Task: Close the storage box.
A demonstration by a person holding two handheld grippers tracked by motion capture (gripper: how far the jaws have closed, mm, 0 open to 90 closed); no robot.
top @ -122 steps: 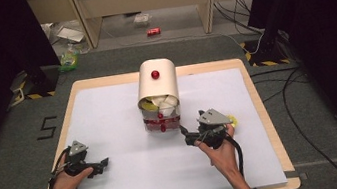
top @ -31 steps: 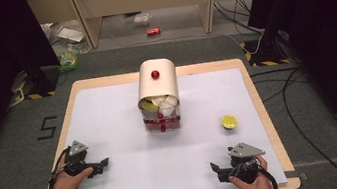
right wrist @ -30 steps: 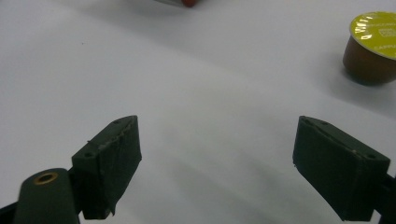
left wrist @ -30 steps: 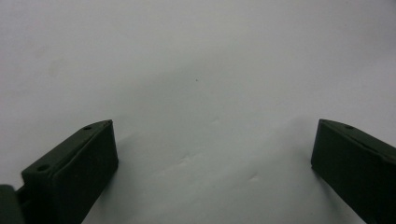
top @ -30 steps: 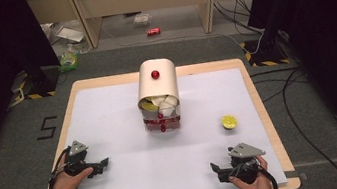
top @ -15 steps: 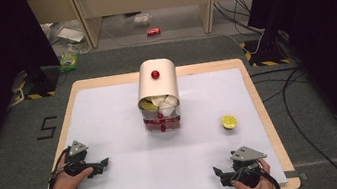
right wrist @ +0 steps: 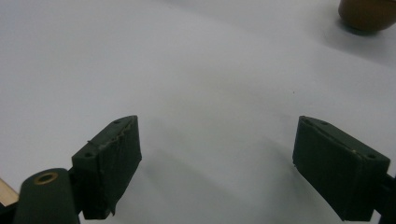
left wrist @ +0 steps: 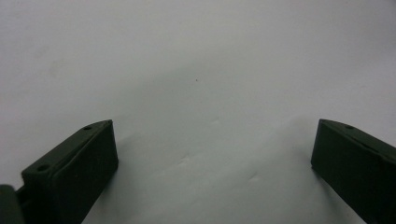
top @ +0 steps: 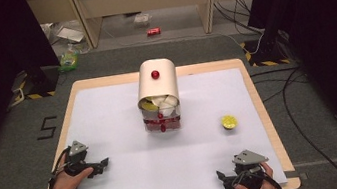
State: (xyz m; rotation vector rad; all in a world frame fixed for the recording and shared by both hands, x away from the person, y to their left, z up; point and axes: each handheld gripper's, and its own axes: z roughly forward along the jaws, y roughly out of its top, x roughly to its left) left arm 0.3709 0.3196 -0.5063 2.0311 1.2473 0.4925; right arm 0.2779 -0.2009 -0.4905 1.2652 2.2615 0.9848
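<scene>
A single small yellow object [top: 229, 122] lay alone on the white table [top: 109, 118], right of centre, with nothing touching it. Well to its left stood one cream, round-topped container [top: 158, 93] with a red knob, its open front showing yellow and white items above a red band. The right gripper [top: 225, 178] rested near the front edge, jaws spread wide and empty. The left gripper [top: 101, 163], front left, was likewise agape.

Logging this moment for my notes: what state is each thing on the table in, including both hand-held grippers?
Left hand-held gripper: open, holding nothing, low over the white table.
Right hand-held gripper: open, holding nothing, near the table's front edge.
Bread-bin container: roll lid raised, things inside.
Yellow item: lying loose, untouched.
</scene>
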